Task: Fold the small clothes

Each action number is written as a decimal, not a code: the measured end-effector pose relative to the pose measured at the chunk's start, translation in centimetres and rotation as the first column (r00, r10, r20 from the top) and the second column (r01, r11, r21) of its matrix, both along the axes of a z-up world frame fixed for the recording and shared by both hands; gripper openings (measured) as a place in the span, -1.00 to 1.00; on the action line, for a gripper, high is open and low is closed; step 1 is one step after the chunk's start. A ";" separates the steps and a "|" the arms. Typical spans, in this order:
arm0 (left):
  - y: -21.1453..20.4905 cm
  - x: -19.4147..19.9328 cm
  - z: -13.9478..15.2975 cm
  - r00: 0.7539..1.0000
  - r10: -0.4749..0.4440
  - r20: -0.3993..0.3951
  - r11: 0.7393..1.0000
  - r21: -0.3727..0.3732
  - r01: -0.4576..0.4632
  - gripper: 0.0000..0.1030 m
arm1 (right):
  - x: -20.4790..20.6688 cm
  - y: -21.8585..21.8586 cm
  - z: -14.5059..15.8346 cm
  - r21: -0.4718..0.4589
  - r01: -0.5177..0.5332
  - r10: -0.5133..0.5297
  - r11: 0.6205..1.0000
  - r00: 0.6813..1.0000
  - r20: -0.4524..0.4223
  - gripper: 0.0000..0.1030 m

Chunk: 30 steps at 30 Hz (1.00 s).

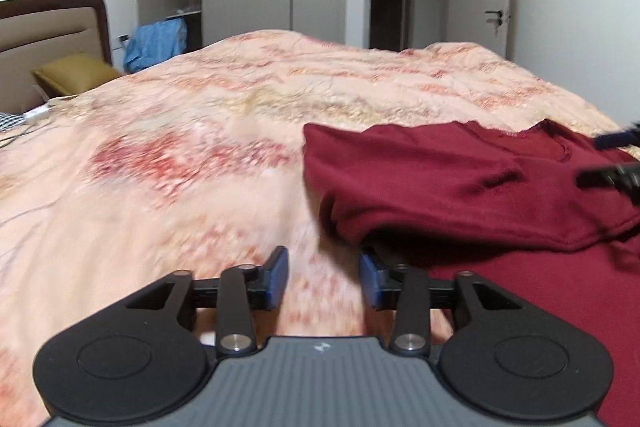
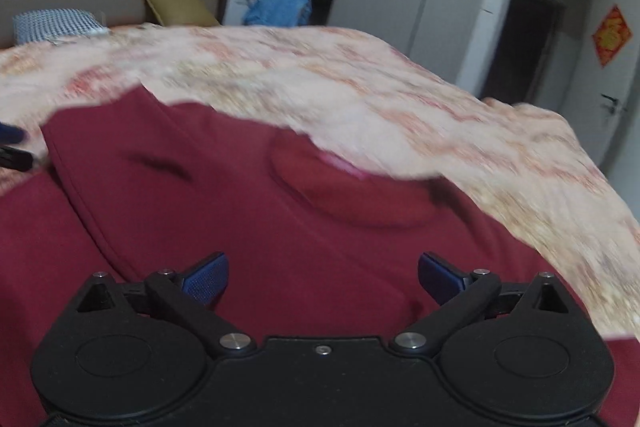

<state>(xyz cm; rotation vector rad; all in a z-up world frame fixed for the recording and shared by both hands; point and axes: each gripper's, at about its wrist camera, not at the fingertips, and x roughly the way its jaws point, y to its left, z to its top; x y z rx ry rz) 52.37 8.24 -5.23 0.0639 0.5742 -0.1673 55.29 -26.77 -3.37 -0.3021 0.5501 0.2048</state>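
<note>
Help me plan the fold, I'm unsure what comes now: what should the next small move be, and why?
Probably bring the right gripper down to pinch the dark red garment beneath it. Both grippers are open and empty, the left gripper beside the folded-over sleeve, while the right side near the neckline looks unfolded.

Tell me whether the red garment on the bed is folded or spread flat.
Partly folded. One side of the red garment is flipped over onto the rest, its folded edge standing raised above the bedspread; the collar still shows.
</note>
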 end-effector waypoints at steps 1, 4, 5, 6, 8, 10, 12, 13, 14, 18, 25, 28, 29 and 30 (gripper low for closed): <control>-0.1 -0.8 0.2 1.000 0.006 -0.006 1.000 0.017 -0.006 0.28 | -0.3 -0.5 -0.3 0.016 0.021 -0.021 1.000 1.000 -0.009 0.98; -0.7 -3.4 1.0 0.999 0.039 -0.014 0.992 0.117 -0.037 0.67 | -1.4 -1.8 -0.1 0.053 0.050 -0.049 0.997 0.999 -0.016 0.98; -1.0 -4.3 1.3 0.998 0.059 -0.020 0.986 0.155 -0.055 0.73 | -2.0 -2.1 0.2 0.048 0.053 -0.053 0.997 0.999 -0.013 0.98; -1.2 -5.3 1.4 0.996 0.081 -0.022 0.980 0.185 -0.076 0.77 | -2.7 -2.3 0.4 0.040 0.053 -0.052 0.998 0.999 -0.013 0.98; -1.4 -7.4 1.4 0.990 0.139 -0.020 0.965 0.229 -0.131 0.90 | -4.8 -3.1 1.0 0.024 0.042 -0.042 0.999 0.999 -0.018 0.98; -1.3 -9.6 1.6 0.981 0.192 -0.016 0.954 0.236 -0.183 0.92 | -7.5 -4.1 1.5 0.018 0.031 -0.030 0.999 0.999 -0.021 0.99; -1.0 -12.1 2.1 0.969 0.248 -0.021 0.949 0.206 -0.238 0.99 | -10.8 -5.3 1.9 0.032 0.020 -0.019 0.999 1.000 -0.015 0.99; -0.9 -13.4 2.4 0.963 0.267 -0.026 0.949 0.182 -0.258 0.99 | -12.6 -5.8 2.0 0.040 0.007 -0.007 0.999 1.000 -0.008 0.99; -0.8 -14.6 2.6 0.962 0.271 -0.034 0.952 0.157 -0.262 0.99 | -14.3 -6.2 2.0 0.044 -0.005 0.005 0.999 1.000 0.002 0.99; -2.0 -19.4 3.3 0.969 0.235 -0.072 0.966 0.124 -0.225 0.99 | -21.6 -6.7 1.0 -0.031 -0.058 0.060 0.998 0.997 0.041 0.99; -5.7 -25.3 2.8 0.975 0.215 -0.054 0.940 0.284 -0.191 0.99 | -33.4 -4.9 -2.3 -0.434 -0.133 0.230 0.891 0.957 0.178 0.99; -6.2 -27.7 3.3 0.975 0.216 -0.048 0.939 0.285 -0.194 0.99 | -36.2 -5.1 -3.1 -0.509 -0.112 0.250 0.854 0.945 0.212 0.99; -6.3 -28.4 3.5 0.974 0.222 -0.046 0.939 0.280 -0.201 0.99 | -36.6 -5.3 -3.1 -0.506 -0.103 0.238 0.857 0.948 0.212 0.99; -6.3 -29.1 3.6 0.973 0.227 -0.044 0.940 0.272 -0.208 0.99 | -36.9 -5.5 -2.9 -0.492 -0.093 0.221 0.866 0.953 0.209 0.99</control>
